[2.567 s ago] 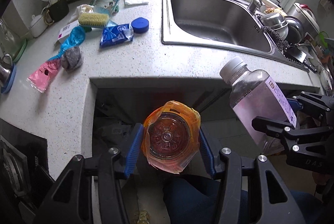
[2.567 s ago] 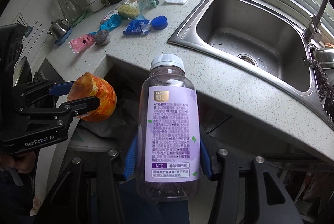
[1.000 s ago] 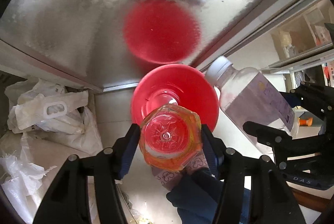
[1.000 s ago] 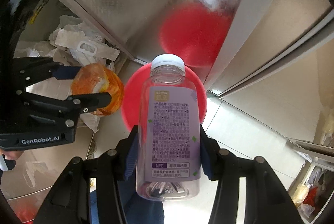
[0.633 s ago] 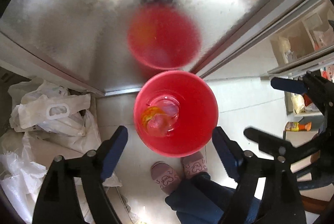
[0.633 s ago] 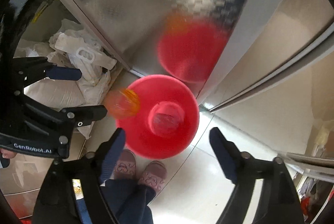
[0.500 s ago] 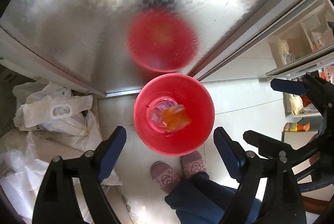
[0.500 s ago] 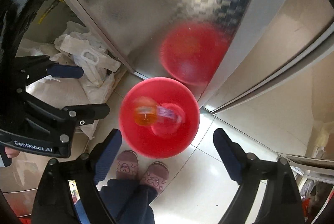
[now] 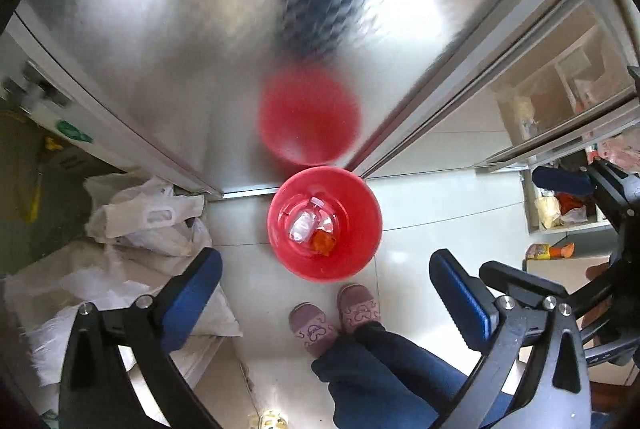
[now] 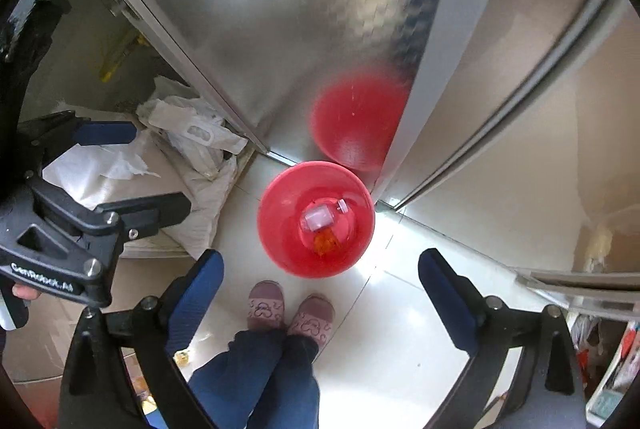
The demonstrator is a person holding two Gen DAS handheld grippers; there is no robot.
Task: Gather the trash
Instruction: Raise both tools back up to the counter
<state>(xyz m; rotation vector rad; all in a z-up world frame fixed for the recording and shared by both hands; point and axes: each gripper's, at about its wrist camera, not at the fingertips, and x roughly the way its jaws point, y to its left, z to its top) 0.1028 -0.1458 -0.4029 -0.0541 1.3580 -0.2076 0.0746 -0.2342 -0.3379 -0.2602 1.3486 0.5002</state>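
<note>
I look straight down on the round red plastic bucket that stands on the pale tiled floor, hard against the foot of the embossed steel cabinet door, which throws back a blurred red reflection of it. Inside, on the bottom, lie the clear plastic bottle with the white cap and the crumpled orange plastic bottle, touching one another. My left gripper hangs over the bucket with its blue-padded jaws spread wide and nothing between them; my right gripper is the same, fully parted and empty, just beside the left one. I judge this drop step done, so the next move calls for lifting both tongs away from the bucket and turning to look for whatever trash is left to collect, none of which shows in either view now. What stands around: the person's two feet in mauve slippers sit right at the near side of the bucket, below the dark blue trouser legs, and a heap of white plastic bags spills out of the open cabinet bay at the left, close to the bucket. The steel door edge and the sliding door frame at the right hem the bucket in, so I would raise the grippers upward before swinging them.
</note>
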